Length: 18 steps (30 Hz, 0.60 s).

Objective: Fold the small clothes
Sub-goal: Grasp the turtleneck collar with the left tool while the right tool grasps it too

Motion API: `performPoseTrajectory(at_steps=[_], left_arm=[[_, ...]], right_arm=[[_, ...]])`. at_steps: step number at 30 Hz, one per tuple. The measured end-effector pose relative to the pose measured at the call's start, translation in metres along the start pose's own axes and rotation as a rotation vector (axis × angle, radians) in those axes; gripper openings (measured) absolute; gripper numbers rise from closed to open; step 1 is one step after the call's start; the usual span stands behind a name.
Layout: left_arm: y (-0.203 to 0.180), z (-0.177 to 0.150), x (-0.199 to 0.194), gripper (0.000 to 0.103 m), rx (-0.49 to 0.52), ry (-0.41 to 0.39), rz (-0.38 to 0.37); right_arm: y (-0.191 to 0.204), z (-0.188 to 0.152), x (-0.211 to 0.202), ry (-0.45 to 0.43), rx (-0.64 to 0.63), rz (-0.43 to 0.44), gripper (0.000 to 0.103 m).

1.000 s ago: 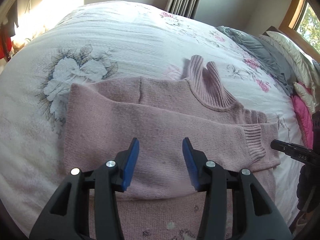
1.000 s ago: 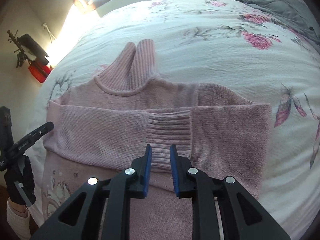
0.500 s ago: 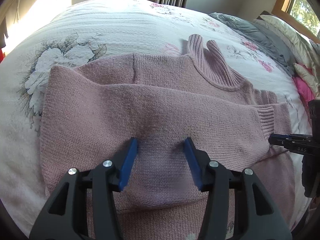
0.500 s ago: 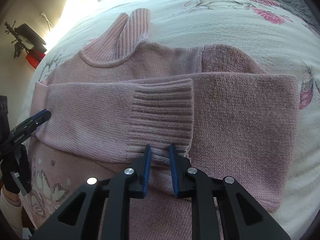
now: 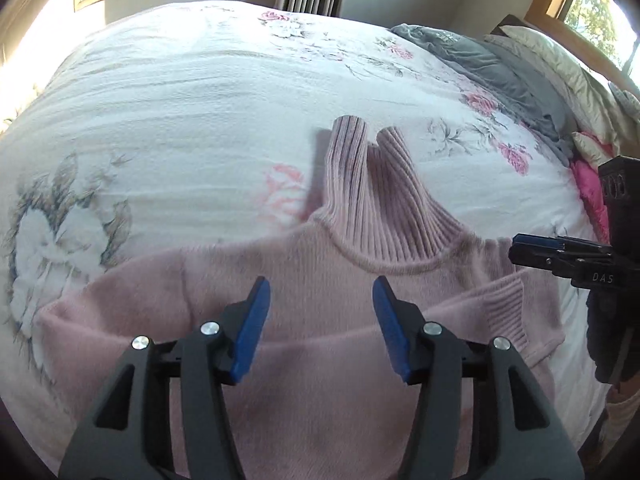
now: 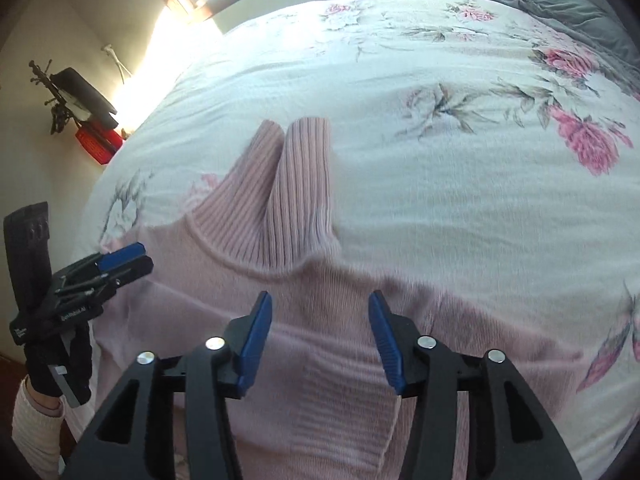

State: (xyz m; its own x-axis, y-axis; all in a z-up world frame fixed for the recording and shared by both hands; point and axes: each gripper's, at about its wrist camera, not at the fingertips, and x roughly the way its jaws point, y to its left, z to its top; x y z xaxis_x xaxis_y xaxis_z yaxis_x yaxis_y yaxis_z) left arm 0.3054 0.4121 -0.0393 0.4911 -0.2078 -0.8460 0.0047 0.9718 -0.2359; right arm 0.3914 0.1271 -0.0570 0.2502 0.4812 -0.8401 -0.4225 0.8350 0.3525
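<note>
text "DAS" | on right gripper [image 5: 516, 249] body, 3 o'clock in left view | other gripper's label unreadable

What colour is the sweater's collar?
Pale pink, ribbed, like the rest of the sweater. The collar shows best in the right wrist view.

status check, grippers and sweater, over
Left gripper open, empty. Right gripper open, empty. Pink sweater flat on bed, sleeves folded across. Nothing in the way.
</note>
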Motion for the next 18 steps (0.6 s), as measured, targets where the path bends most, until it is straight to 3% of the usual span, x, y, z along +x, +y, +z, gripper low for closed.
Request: performPoseTrajectory(at_steps=[6,14,15,16,17,18], left_arm=[[0.004,0.057,0.055,0.054,-0.063,0.058,-0.057],[-0.004,0.075,0.095,0.052,-0.043,0.08,-0.101],[-0.006,0.076,0.097,0.047,-0.051,0.076,-0.1],[-0.006,0.077,0.098,0.041,-0.062,0.068,-0.103],[-0.006,0.076,0.099,0.023,-0.071,0.062,-0.109],[-0.005,0.076,0.1,0.019,-0.08,0.063,-0.114]], right_arm=[[-0.005,0.059,0.052,0.041,0.092,0.048,0.063],[-0.008,0.067,0.1,0.061,0.14,0.109,0.064],[-0.009,0.067,0.101,0.052,0.144,0.108,0.061],[-0.009,0.066,0.101,0.043,0.149,0.116,0.044],[-0.009,0.065,0.102,0.044,0.155,0.146,0.024],[-0.01,0.065,0.102,0.042,0.163,0.185,0.018]])
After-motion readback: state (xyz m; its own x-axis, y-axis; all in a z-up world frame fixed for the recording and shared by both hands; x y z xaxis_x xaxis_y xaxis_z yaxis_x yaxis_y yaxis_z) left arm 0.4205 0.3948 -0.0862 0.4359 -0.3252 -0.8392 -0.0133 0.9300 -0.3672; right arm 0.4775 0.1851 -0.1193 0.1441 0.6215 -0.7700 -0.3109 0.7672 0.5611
